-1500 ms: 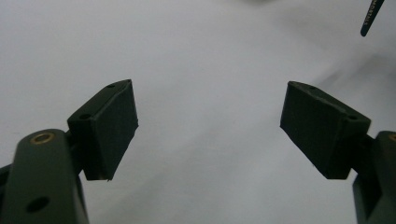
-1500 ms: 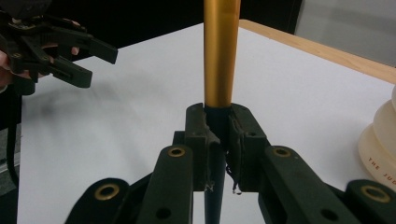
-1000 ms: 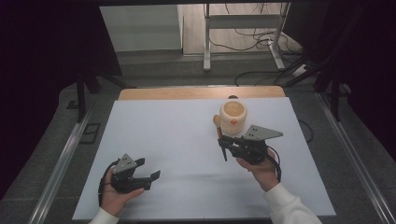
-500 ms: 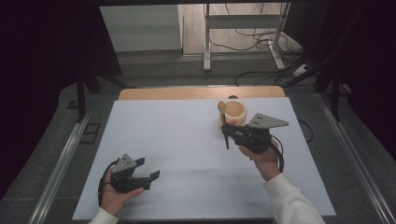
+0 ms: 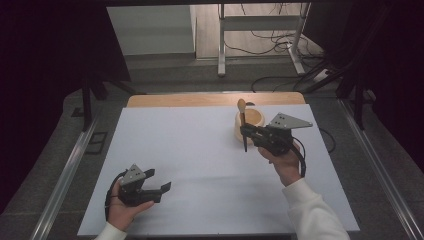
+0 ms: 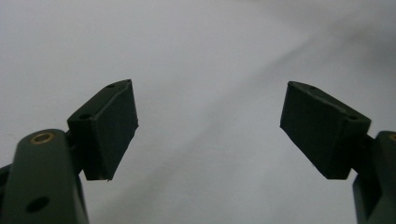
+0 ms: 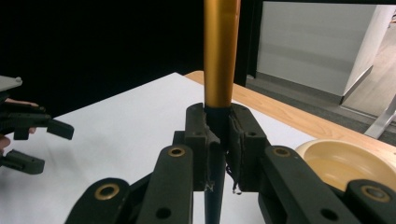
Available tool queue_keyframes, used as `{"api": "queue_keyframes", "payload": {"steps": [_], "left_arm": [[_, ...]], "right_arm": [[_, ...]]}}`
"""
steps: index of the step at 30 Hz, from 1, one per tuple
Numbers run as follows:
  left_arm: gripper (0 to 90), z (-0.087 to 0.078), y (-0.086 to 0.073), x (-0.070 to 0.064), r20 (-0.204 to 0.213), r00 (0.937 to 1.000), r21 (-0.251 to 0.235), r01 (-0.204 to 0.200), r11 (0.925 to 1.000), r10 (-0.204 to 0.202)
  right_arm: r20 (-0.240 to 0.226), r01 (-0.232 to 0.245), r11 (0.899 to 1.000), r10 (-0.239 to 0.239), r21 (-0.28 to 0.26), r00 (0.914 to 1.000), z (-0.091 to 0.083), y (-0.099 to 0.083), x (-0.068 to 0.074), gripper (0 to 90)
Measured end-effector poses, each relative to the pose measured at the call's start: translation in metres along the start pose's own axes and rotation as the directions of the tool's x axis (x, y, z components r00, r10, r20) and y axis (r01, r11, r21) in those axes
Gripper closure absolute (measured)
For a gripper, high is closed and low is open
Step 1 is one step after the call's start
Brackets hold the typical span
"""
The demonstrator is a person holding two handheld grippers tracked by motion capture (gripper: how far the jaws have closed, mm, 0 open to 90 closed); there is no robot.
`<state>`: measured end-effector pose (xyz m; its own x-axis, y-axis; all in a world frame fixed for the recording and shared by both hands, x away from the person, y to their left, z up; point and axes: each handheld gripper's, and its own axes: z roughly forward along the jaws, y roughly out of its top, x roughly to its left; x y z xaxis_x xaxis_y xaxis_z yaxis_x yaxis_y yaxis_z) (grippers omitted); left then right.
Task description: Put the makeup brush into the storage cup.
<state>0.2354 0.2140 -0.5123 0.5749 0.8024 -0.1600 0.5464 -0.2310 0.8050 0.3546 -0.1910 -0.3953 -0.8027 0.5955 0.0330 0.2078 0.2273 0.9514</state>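
Right gripper point(image 7: 218, 140) clamps spoon point(image 5: 242, 107) upright beside bowl point(image 5: 254, 119); keep handle vertical, grip firm. Left gripper point(image 6: 210, 121) jaws apart, well left of bowl.

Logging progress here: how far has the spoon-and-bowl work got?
Done: the right tongs are shut on the spoon and hold it upright, clear of the table. In hand: the spoon hangs beside the wooden bowl; whether anything is in the bowl is unclear. Left: whatever comes next with the bowl; the left tongs are open and idle over the white mat.
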Motion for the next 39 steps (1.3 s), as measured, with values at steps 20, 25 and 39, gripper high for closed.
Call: {"api": "queue_keyframes", "payload": {"steps": [20, 25, 39], "left_arm": [[19.8, 0.000, 0.000, 0.000, 0.000, 1.0000, 0.001, 0.002, 1.0000, -0.002], [19.8, 0.001, 0.000, 0.000, 0.001, 1.0000, 0.004, 0.001, 1.0000, -0.001], [19.8, 0.001, 0.000, 0.001, 0.004, 1.0000, 0.005, 0.006, 1.0000, -0.006]], "right_arm": [[0.044, -0.021, 0.999, 0.022, -0.029, 0.9988, 0.000, 0.013, -0.016, 78.5], [0.057, -0.029, 0.999, 0.031, -0.035, 0.9979, 0.002, 0.014, -0.021, 78.5], [0.093, -0.058, 0.998, 0.061, -0.037, 0.9938, 0.010, 0.014, -0.040, 78.5]]}}
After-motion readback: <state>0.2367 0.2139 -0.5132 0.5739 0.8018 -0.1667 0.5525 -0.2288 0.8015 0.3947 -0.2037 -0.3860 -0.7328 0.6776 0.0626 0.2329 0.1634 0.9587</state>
